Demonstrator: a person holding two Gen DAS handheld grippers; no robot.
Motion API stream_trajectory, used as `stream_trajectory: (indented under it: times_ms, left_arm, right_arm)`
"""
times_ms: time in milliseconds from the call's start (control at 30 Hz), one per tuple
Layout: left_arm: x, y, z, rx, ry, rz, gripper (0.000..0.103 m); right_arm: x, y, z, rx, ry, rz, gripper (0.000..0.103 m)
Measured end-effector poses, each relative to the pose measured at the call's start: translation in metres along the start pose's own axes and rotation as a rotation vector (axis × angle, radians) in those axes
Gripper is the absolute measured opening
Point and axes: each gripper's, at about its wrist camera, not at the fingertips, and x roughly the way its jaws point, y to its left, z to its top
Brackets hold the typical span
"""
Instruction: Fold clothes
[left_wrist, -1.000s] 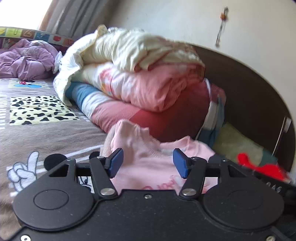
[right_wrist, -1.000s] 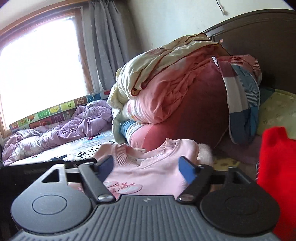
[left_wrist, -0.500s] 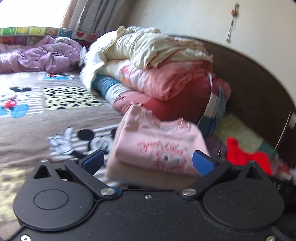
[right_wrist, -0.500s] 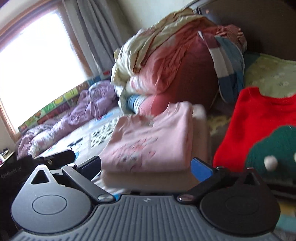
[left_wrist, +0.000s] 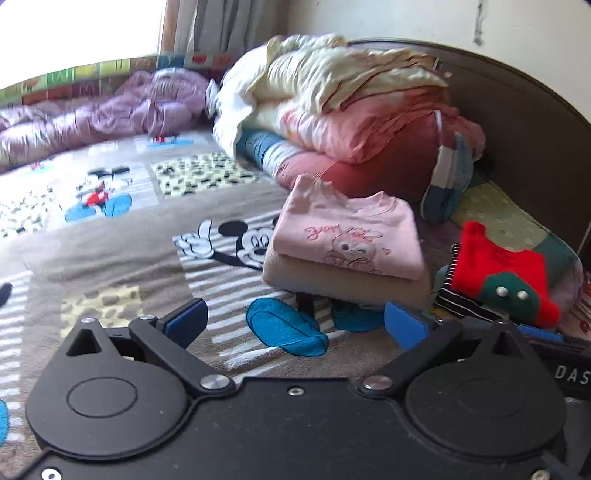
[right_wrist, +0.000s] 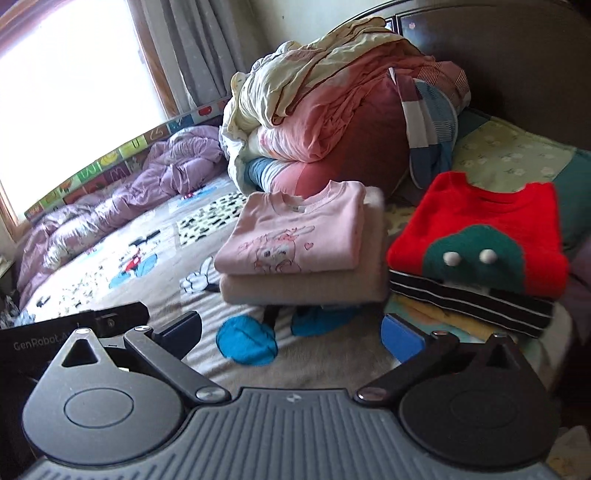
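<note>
A folded pink sweatshirt (left_wrist: 347, 232) (right_wrist: 291, 232) with a cartoon print lies on top of a folded beige garment (left_wrist: 343, 280) (right_wrist: 303, 284) on the bed. To its right a folded red sweater (left_wrist: 506, 273) (right_wrist: 484, 236) with a green patch rests on a black-and-white striped garment (right_wrist: 472, 299). My left gripper (left_wrist: 295, 325) hangs open above the cartoon blanket, short of the pink stack, nothing between its blue pads. My right gripper (right_wrist: 291, 332) is likewise open and empty, back from both stacks.
A tall heap of quilts and pillows (left_wrist: 343, 110) (right_wrist: 332, 114) leans against the dark headboard (left_wrist: 535, 125). A crumpled purple duvet (left_wrist: 103, 114) (right_wrist: 122, 199) lies by the window. The cartoon-print blanket (left_wrist: 122, 236) covers the bed in front.
Both grippers have spread their jaws wide, let go of the pink sweatshirt and pulled back and up. The pink sweatshirt now lies folded on the beige one.
</note>
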Motion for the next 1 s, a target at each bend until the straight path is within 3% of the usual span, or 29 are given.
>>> stream_trajectory:
  times_ms: [533,1000]
  left_arm:
    - [-0.071,-0.023,-0.012,0.015,-0.050,-0.003,0.103]
    - [-0.099,-0.033,-0.024,0.043,-0.060,0.015,0.103]
  right_arm:
    - [-0.082,0.007,-0.001,-0.053,-0.049,-0.047,0.103]
    - [-0.112,0.009,-0.011,-0.072,-0.055,-0.039,0.103]
